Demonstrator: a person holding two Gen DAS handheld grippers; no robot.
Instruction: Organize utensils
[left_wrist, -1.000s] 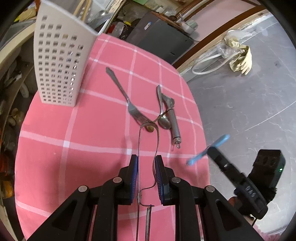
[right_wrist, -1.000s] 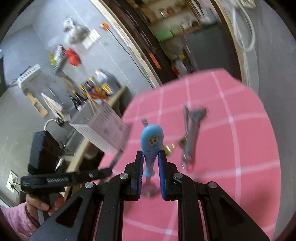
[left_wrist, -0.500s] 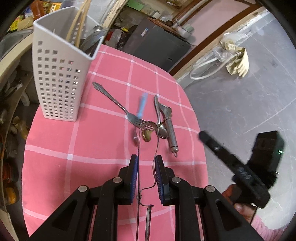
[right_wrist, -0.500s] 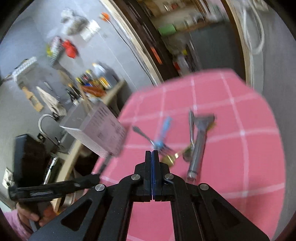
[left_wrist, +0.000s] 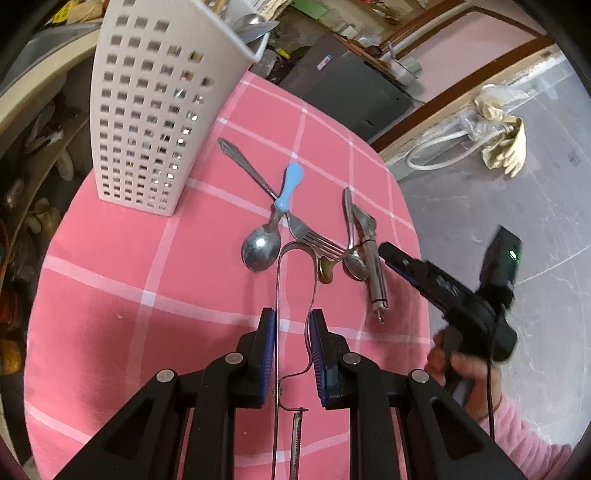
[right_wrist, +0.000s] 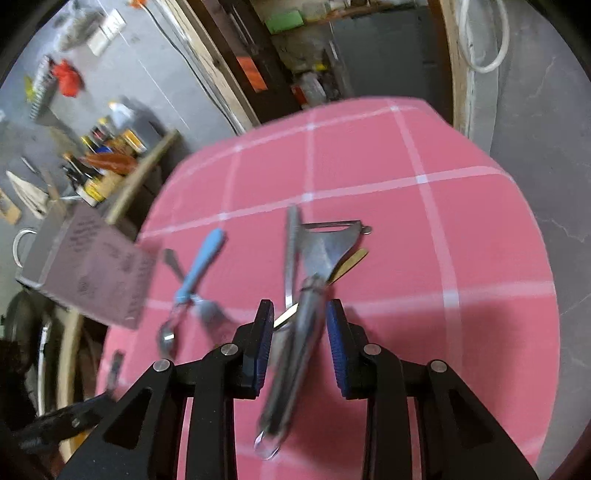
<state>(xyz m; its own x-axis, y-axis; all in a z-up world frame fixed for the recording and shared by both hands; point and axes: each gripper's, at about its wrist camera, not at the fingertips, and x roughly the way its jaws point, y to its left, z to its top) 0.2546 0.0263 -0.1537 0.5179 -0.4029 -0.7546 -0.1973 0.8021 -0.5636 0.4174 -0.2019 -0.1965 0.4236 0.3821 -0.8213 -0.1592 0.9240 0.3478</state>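
My left gripper (left_wrist: 291, 334) is shut on a bent metal wire utensil (left_wrist: 295, 280) and holds it over the pink checked tablecloth (left_wrist: 110, 295). A blue-handled spoon (left_wrist: 275, 218) lies across a fork (left_wrist: 295, 225) near the white perforated utensil holder (left_wrist: 147, 122). A metal peeler (left_wrist: 371, 258) and a small spoon (left_wrist: 352, 243) lie to the right. In the right wrist view my right gripper (right_wrist: 299, 332) is open, its fingers either side of the peeler (right_wrist: 314, 280); the blue-handled spoon (right_wrist: 195, 273) lies to its left.
The utensil holder holds several utensils. The table edge drops to a grey floor (left_wrist: 498, 206) on the right, where gloves and a hose (left_wrist: 495, 144) lie. Cluttered shelves (right_wrist: 99, 173) stand behind the table.
My right gripper let go of the blue-handled spoon, which now lies across the fork. The gripper closed, reopened and moved over the peeler. My left gripper kept its hold.
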